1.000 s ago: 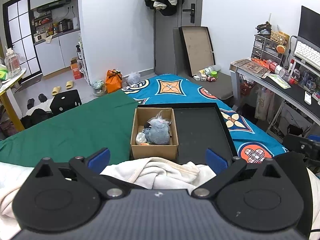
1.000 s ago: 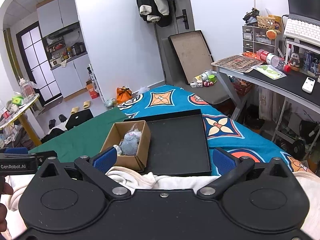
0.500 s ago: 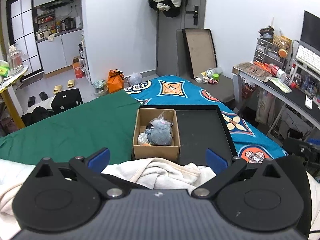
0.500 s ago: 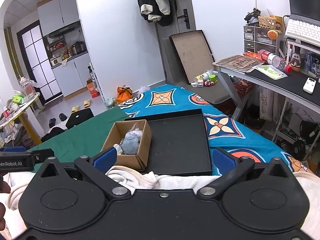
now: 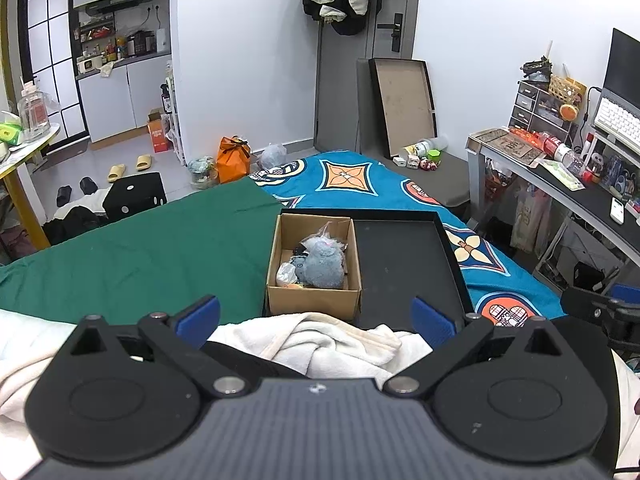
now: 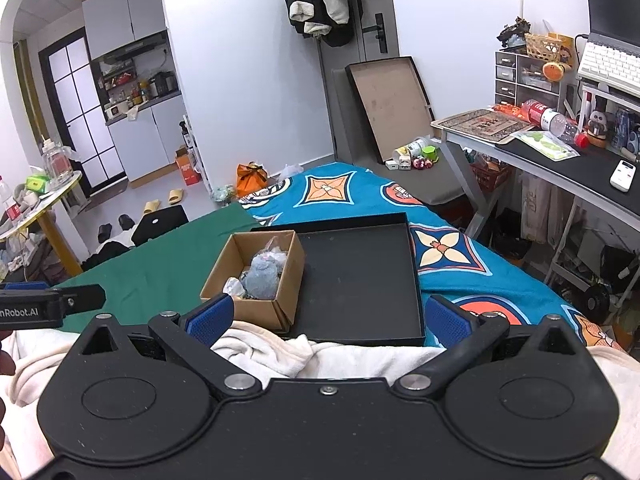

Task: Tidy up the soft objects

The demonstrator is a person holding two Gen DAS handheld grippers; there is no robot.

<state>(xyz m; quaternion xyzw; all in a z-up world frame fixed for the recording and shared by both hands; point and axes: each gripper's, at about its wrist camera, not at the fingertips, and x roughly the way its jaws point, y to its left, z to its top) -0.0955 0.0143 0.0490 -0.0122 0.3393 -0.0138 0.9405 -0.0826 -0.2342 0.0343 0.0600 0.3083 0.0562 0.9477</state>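
Grey plush toy (image 5: 320,266) (bagged in clear film) lies in the cardboard box (image 5: 314,304) at the black tray's (image 5: 404,264) left edge. Left gripper (image 5: 316,316) and right gripper (image 6: 326,316) spread wide, empty. Likely light, squashy, slippery; pinch mid-body.

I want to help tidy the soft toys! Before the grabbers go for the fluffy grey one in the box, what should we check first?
1. Left gripper open and empty: ok, its blue pads are wide apart with nothing between them.
2. Right gripper open and empty: ok, same.
3. Grey plush toy in reach from above: ok, it lies inside the open cardboard box, top uncovered.
4. Other things packed against the toy: not ok, a clear plastic bag lies beside it and could get grabbed too.
5. Black tray free for setting things down: ok, only the box stands on it.
6. White blanket clear of the grippers: cannot tell, it bunches right under both.
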